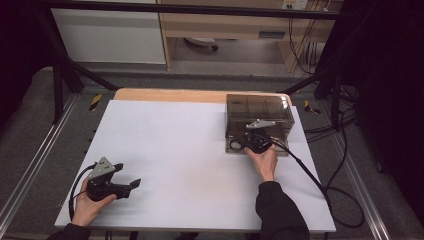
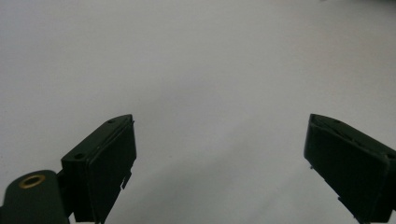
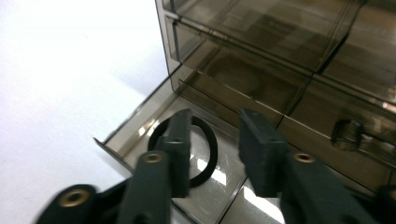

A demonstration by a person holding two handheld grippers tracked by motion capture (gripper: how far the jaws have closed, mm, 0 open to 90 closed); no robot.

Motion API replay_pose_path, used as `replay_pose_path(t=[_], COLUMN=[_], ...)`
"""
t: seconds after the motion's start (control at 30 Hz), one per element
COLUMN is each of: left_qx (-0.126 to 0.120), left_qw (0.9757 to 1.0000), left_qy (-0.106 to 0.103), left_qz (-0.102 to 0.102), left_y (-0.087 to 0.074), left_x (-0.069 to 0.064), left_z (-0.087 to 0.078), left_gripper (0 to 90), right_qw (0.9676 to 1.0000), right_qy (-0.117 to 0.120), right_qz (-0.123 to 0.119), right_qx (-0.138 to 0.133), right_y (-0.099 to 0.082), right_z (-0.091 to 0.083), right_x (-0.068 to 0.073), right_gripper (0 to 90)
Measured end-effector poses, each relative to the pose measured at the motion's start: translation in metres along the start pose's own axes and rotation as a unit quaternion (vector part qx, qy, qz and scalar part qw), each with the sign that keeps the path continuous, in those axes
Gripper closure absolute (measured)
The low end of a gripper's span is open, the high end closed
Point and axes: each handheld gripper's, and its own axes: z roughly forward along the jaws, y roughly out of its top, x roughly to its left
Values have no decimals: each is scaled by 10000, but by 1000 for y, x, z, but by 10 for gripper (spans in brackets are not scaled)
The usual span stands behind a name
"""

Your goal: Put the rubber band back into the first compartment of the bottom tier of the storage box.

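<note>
**Right tongs over the ring in the open drawer**

Step in hand, my read: fetching the black ring (image 3: 184, 154) out of the pulled-out bottom drawer (image 3: 140, 119) of the smoked-plastic drawer cabinet (image 1: 258, 116). Cabinet sits at the tabletop's far right corner; drawer sticks out toward the person, ring lies flat on its floor at the left end.

Right tongs (image 3: 217, 154): part open, nothing held. One jaw overlaps the ring, the other is beside it over the drawer floor. Can't tell if either touches yet. In the high view the right tongs (image 1: 254, 141) are right at the drawer front.

Left tongs (image 2: 219, 158): wide open, empty, over bare white surface. In the high view the left tongs (image 1: 122, 184) are parked near the front left corner, well apart from the cabinet.

Next move likely needs: drop the tips, straddle the ring's band, close, lift clear of the drawer's low front wall. Thin flat ring, so it may slip.

Surface: white sheet (image 1: 165, 150) over a wooden tabletop, wood strip (image 1: 165, 95) exposed along the far edge. Room: dark frame, grey carpet, cables (image 1: 345, 200) on the floor at right.
</note>
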Motion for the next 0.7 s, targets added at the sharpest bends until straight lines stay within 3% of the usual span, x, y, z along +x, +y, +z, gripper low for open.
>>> replay_pose_path(t=[0.13,0.23,0.27,0.4,0.7], left_qx=[-3,4,2,12,17], left_qw=[10000,10000,10000,10000,10000], left_qy=[-3,-2,-3,-1,2], left_qz=[-1,3,13,12,11], left_y=[0,0,0,0,0], left_x=[0,0,0,0,0], left_z=[0,0,0,0,0], left_gripper=[89,89,89,89,89], right_qw=[9998,9996,9993,9989,9991], right_qy=[79,62,62,89,182], right_qz=[150,195,261,348,313], right_qx=[-121,-198,-266,-288,-225], right_y=[4,5,6,8,6], right_z=[-13,-20,-26,-37,-57], right_x=[2,3,3,3,5], right_gripper=[443,391,323,216,52])
